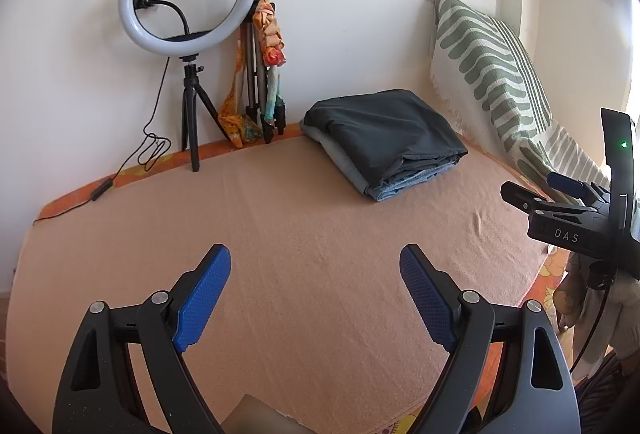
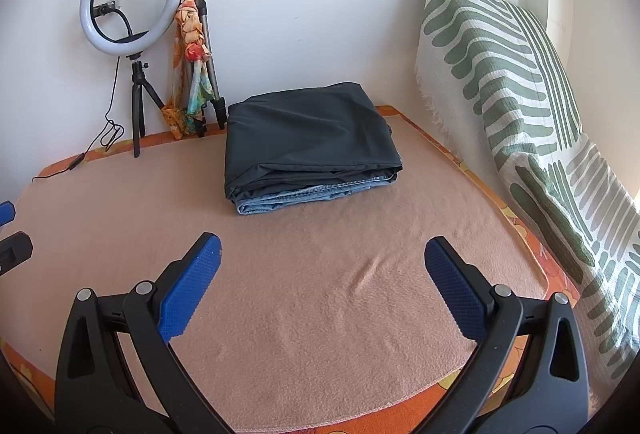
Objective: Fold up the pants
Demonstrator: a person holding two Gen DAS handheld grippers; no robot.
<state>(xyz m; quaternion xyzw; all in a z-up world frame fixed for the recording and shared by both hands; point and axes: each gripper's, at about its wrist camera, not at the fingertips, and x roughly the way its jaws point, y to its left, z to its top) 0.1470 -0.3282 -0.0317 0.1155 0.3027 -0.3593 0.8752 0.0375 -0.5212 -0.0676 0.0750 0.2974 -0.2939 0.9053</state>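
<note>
Lying flat, folded pants stacked.

Both tongs hang free and empty, side by side, each aimed forward and slightly down. The left tongs stand with jaws spread wide, the blue ribbed pads angled outward in a V from black arms pinned with silver rivets; nothing lies between them. The right tongs hold the same pose, jaws parted wide, blue pads bare. In the left wrist view the right tongs appear at the right edge, seen side-on and pointing left, a green indicator lit on the black body. The left tongs' blue tip shows at the left edge of the right wrist view.
</note>
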